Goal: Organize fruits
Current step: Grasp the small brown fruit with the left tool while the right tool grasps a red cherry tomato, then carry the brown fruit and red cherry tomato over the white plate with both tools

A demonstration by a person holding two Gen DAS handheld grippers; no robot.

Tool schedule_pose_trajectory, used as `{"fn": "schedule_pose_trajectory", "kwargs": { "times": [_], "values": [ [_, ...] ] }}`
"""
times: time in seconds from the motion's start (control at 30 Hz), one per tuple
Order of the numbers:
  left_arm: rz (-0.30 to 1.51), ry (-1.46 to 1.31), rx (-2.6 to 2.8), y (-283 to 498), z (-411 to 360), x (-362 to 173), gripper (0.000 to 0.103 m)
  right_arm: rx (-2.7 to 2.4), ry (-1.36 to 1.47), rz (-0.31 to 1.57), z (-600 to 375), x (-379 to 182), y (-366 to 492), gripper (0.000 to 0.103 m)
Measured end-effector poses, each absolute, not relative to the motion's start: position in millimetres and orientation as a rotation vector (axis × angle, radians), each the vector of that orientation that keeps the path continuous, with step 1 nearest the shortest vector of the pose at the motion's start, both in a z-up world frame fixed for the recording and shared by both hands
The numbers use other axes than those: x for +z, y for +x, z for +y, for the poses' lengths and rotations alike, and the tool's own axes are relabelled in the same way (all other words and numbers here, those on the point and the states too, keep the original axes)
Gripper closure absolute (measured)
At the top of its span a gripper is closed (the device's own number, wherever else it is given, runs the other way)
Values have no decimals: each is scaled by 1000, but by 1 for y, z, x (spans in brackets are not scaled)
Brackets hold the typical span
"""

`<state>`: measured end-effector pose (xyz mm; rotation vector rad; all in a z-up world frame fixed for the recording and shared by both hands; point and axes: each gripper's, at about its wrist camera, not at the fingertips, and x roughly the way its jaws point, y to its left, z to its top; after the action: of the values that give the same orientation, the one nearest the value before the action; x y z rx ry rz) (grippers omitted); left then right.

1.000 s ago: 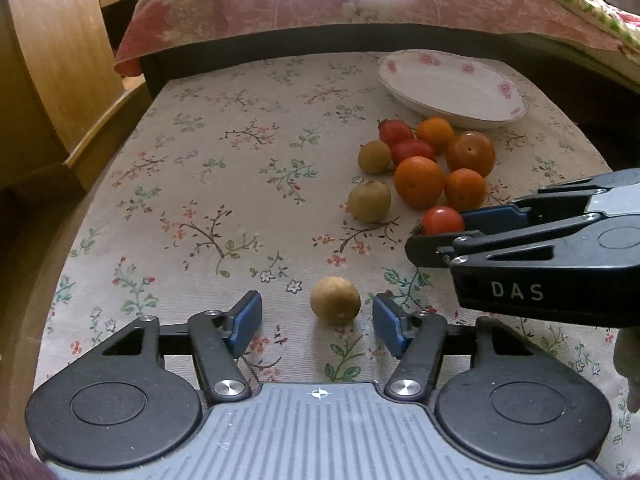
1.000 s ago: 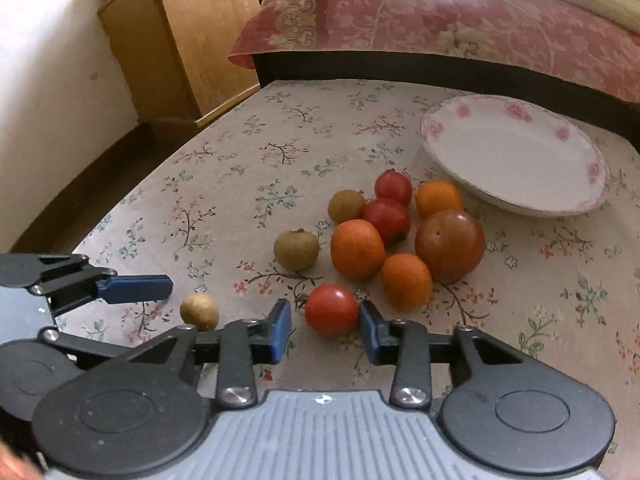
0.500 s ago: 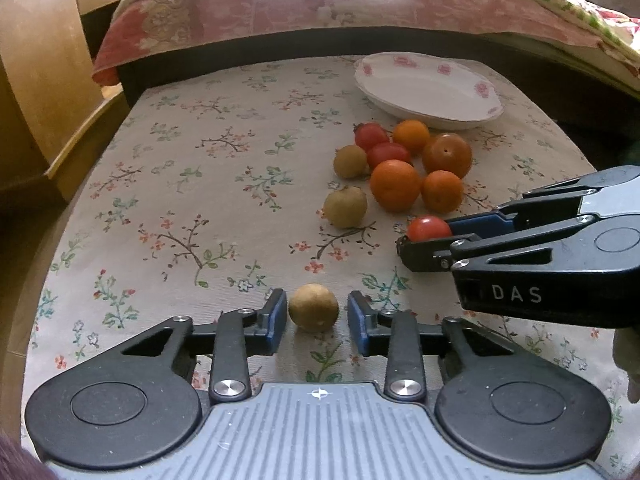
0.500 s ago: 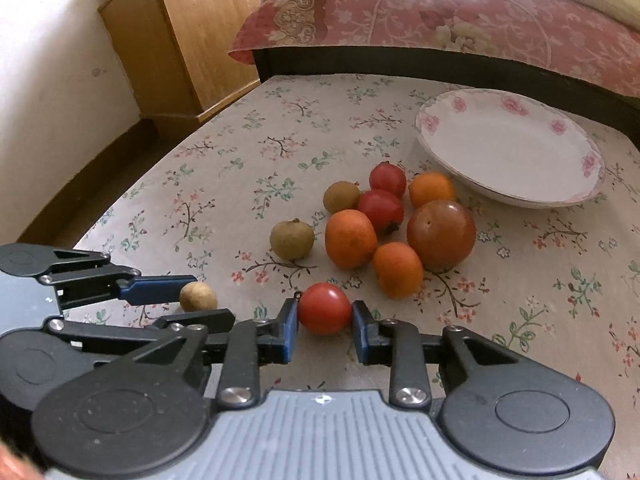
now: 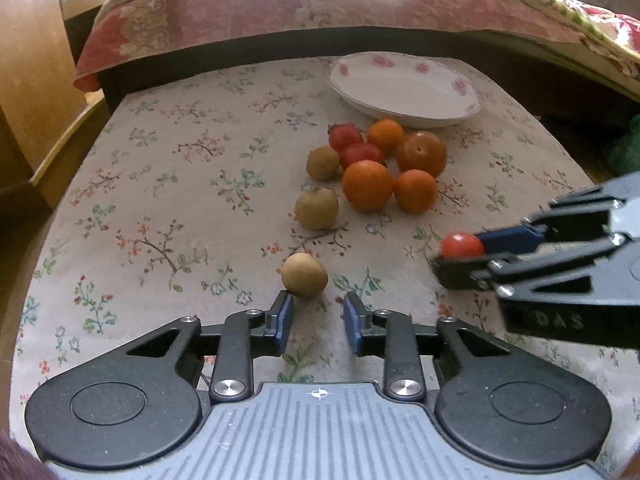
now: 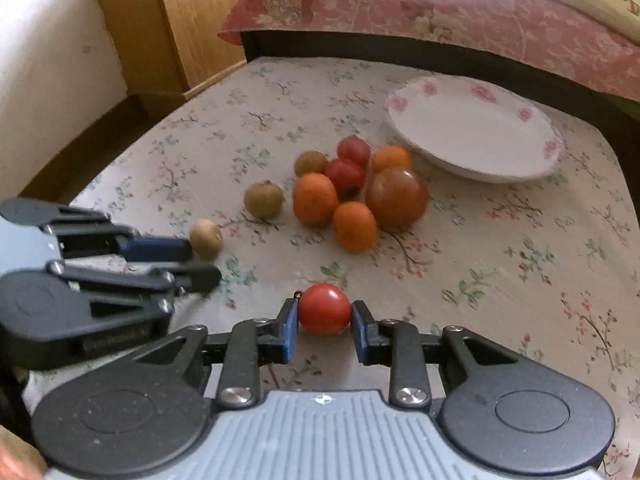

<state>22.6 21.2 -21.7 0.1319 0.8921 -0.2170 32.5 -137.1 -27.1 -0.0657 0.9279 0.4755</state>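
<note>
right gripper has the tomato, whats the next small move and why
Probably carry it to the white plate: the right gripper is shut on the red tomato, and the plate holds no fruit.

A small red tomato point(image 6: 324, 309) sits clamped between blue pads. A small tan round fruit point(image 5: 304, 275) lies alone on the cloth. A cluster lies just before the empty white floral plate point(image 5: 404, 90): three orange fruits, two red tomatoes, one large brownish-orange fruit point(image 5: 421, 153), two tan-green fruits.
</note>
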Motion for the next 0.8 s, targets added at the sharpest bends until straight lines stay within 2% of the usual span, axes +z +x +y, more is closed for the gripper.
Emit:
{"fn": "schedule_pose_trajectory", "kwargs": {
  "times": [0.07,0.2,0.33,0.43,0.6,0.8],
  "values": [
    [886,140,-207,25,21,-22,62,476,-43,932,-140,-28,34,73],
    [871,153,-193,31,20,-24,47,477,-53,920,-138,-29,34,73],
    [863,137,-191,39,22,-26,43,480,-52,916,-138,-29,34,73],
    [859,142,-202,36,22,-26,49,482,-40,918,-140,-29,34,73],
    [862,130,-213,36,20,-24,70,478,-60,925,-137,-27,33,73],
    [878,133,-224,33,16,-19,71,451,-64,932,-141,-22,30,73]
  ]
}}
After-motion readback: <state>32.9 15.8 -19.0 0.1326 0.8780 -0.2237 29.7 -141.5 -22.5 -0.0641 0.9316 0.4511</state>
